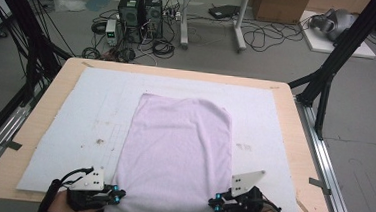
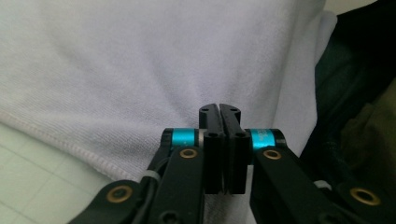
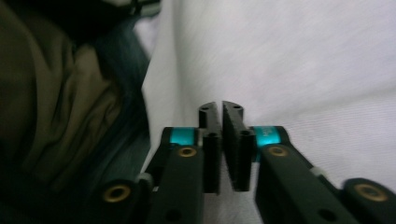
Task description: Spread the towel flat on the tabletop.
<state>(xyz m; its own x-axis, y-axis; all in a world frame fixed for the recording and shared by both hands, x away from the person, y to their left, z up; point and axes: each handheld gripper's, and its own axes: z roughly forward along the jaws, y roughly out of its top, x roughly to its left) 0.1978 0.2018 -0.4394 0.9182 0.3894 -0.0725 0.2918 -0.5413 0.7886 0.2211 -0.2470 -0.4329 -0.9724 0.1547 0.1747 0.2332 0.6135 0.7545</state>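
A pale lilac towel (image 1: 178, 145) lies flat along the middle of a white mat (image 1: 80, 113), and its near end hangs over the table's front edge. My left gripper (image 1: 119, 195) sits at the towel's near left corner and my right gripper (image 1: 212, 204) at its near right corner, both pointing inward. In the left gripper view the jaws (image 2: 219, 109) stand together over the towel (image 2: 140, 60), just past its hemmed edge. The right gripper (image 3: 219, 107) shows a thin slit between its jaws above the towel (image 3: 303, 60). I see no cloth pinched in either pair.
The mat covers most of a wooden table (image 1: 39, 130). The person's dark teal and olive clothing (image 2: 359, 102) (image 3: 70, 93) is close beside the towel's hanging end. Black frame legs, computers (image 1: 140, 10) and cables stand on the floor beyond the table.
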